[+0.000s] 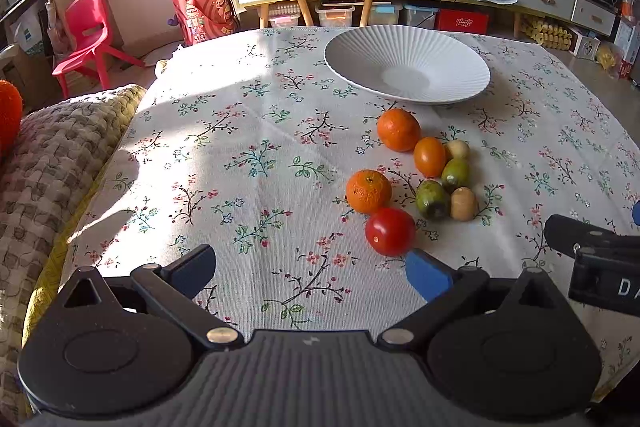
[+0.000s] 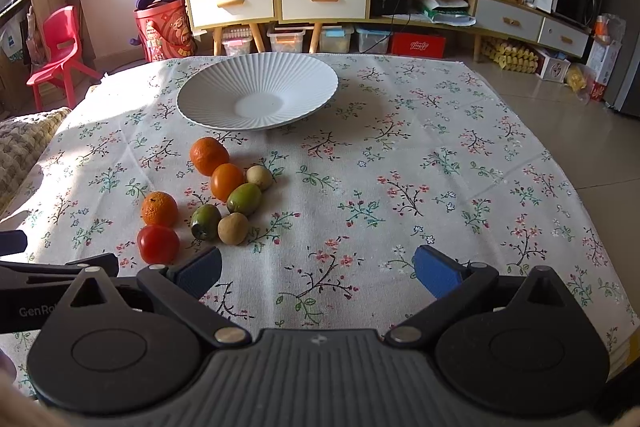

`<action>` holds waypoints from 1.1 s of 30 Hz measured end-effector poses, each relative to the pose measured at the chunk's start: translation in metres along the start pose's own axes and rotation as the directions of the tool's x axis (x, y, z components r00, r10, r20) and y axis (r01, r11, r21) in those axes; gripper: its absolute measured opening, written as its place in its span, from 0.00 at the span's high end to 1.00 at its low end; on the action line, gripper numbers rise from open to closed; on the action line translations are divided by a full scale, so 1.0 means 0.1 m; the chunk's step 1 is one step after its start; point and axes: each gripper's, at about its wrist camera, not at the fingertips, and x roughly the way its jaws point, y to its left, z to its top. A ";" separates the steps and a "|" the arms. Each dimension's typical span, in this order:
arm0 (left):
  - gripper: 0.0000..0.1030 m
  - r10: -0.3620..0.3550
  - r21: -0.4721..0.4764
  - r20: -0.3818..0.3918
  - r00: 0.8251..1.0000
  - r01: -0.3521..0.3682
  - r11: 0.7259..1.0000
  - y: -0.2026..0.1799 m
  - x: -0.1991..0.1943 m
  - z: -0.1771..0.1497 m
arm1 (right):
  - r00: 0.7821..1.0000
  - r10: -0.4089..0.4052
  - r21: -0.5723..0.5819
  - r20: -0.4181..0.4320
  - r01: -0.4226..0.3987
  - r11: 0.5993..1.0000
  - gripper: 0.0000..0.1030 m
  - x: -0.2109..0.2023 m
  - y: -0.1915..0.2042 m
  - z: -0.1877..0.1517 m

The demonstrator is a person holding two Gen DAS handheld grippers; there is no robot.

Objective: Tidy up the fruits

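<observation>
Mid-frame on the bench [image 1: 248,115], the fruits [image 1: 416,179] sit clustered below the empty white plate [image 1: 406,65]. Left tongs [image 1: 312,269] and right tongs [image 2: 318,271] both hang released, gripping nothing.

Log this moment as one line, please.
left gripper open, empty | right gripper open, empty | fruits on tablecloth | plate empty

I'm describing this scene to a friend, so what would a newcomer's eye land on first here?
First the cluster of bright fruit on the floral tablecloth: a red tomato nearest, oranges and small green fruits behind it. Next the empty white ribbed plate just beyond them. Both grippers, left and right, sit low in front with jaws open.
</observation>
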 end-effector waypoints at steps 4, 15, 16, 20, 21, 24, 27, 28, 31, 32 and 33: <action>0.11 0.001 0.000 0.000 1.000 -0.001 1.000 0.00 0.00 0.00 | 1.000 0.002 0.001 -0.001 -0.002 1.000 0.00 0.00 0.00 0.00; 0.11 0.001 0.000 0.000 1.000 -0.001 1.000 0.00 0.00 0.00 | 1.000 0.007 0.004 -0.004 -0.007 1.000 0.00 0.02 0.00 -0.01; 0.11 0.001 0.000 0.000 1.000 -0.001 1.000 0.00 0.00 0.00 | 1.000 0.007 0.004 -0.004 -0.007 1.000 0.00 0.02 0.00 -0.01; 0.11 0.001 0.000 0.000 1.000 -0.001 1.000 0.00 0.00 0.00 | 1.000 0.007 0.004 -0.005 -0.007 1.000 0.00 0.02 0.00 -0.01; 0.11 0.001 0.000 -0.001 1.000 -0.001 1.000 0.00 0.00 0.00 | 1.000 0.007 0.004 -0.004 -0.007 1.000 0.00 0.02 0.00 -0.01; 0.11 0.001 0.000 0.000 1.000 -0.001 1.000 0.00 0.00 0.00 | 1.000 0.008 0.004 -0.004 -0.008 1.000 0.00 0.02 0.00 -0.01; 0.11 0.001 0.000 0.000 1.000 -0.001 1.000 0.00 0.00 0.00 | 1.000 0.008 0.004 -0.005 -0.008 1.000 0.00 0.02 0.00 -0.01; 0.11 0.001 0.000 -0.001 1.000 -0.001 1.000 0.00 0.00 0.00 | 1.000 0.008 0.004 -0.005 -0.008 1.000 0.00 0.02 0.00 -0.01; 0.11 0.000 0.000 -0.001 1.000 0.000 1.000 0.00 0.00 0.00 | 1.000 0.009 0.004 -0.005 -0.009 1.000 0.00 0.02 0.00 -0.01; 0.11 0.001 0.000 0.000 1.000 -0.001 1.000 0.00 0.00 0.00 | 1.000 0.009 0.004 -0.006 -0.009 1.000 0.00 0.02 0.00 -0.01; 0.11 0.001 0.000 0.000 1.000 -0.001 1.000 0.00 0.00 0.00 | 1.000 0.008 0.004 -0.005 -0.008 1.000 0.00 0.02 0.00 -0.01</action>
